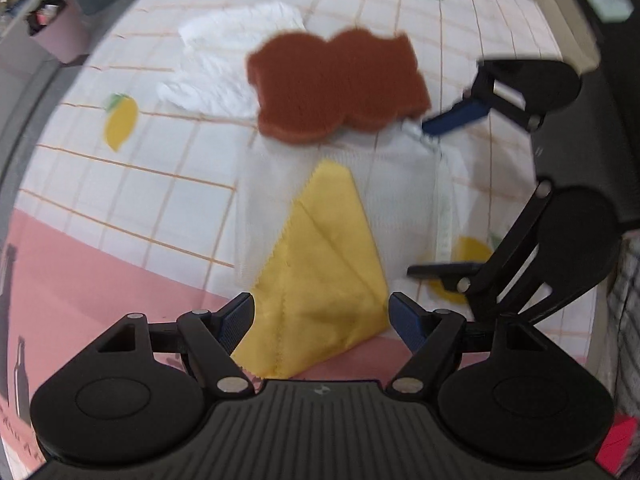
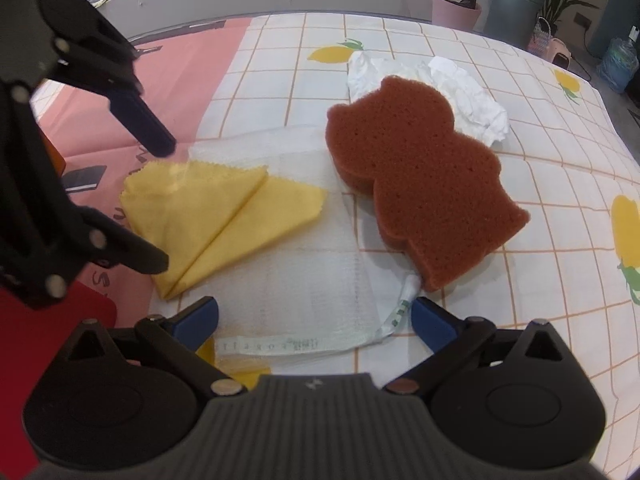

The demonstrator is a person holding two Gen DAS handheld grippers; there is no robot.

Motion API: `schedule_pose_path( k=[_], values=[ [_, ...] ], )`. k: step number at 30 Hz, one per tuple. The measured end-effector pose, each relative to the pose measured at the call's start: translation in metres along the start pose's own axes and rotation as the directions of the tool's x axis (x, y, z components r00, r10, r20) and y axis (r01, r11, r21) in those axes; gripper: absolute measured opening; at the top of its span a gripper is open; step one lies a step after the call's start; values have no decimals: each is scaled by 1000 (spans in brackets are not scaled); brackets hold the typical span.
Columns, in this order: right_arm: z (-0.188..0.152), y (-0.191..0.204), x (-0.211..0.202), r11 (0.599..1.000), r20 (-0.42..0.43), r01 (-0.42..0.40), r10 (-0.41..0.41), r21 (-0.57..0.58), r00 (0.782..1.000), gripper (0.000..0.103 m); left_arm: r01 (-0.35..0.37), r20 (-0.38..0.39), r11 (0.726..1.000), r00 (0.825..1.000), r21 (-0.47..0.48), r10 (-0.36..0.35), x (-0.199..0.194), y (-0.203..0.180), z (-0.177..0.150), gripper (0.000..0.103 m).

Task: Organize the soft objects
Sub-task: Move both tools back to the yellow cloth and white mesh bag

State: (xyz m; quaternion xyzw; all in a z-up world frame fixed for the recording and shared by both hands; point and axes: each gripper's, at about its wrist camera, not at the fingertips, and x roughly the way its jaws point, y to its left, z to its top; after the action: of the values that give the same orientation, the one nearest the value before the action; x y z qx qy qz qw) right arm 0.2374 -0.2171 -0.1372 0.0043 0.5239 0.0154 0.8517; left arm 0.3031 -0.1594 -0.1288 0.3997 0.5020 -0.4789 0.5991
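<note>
Low in the left-wrist frame, the left tool (image 1: 321,318) straddles the folded yellow cloth (image 1: 320,264), jaws wide and empty, seemingly poised to pinch it.

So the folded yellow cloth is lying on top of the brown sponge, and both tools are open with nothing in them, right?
Not quite. The yellow cloth lies on the white mesh bag, beside the brown sponge, not on it; the right wrist view shows this. Both the left tool and the right tool are indeed open and empty.
</note>
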Motion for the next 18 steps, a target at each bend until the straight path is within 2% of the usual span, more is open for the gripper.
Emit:
schedule_pose_path(
  k=[2,3,8,10,13,16,18],
  values=[
    [1,0,1,1000,1,3,-3,-2,1000,101,-17,-45,999,999,44,19,11,-2,1,90],
    [2,-1,1,1000,3,3,-3,-3,1000,101,-37,-68,997,997,64,41,16,-4,2,94],
    [0,0,1,1000,7,2,-1,-23,1000,101,-56,-52,989,997,139,64,16,-11,5,97],
    [0,0,1,1000,8,1,-1,-24,1000,101,-55,-60,991,996,121,63,17,-9,4,103],
    [-1,1,0,1000,9,2,-2,-26,1000,101,-46,-58,997,997,61,49,20,-2,-1,103],
    [-1,2,-1,1000,3,3,-3,-22,1000,101,-26,-33,1000,999,8,26,21,8,-10,103],
    [0,2,-1,1000,0,4,-4,-23,1000,101,-30,-4,999,1000,12,30,19,7,-17,103]
  ],
)
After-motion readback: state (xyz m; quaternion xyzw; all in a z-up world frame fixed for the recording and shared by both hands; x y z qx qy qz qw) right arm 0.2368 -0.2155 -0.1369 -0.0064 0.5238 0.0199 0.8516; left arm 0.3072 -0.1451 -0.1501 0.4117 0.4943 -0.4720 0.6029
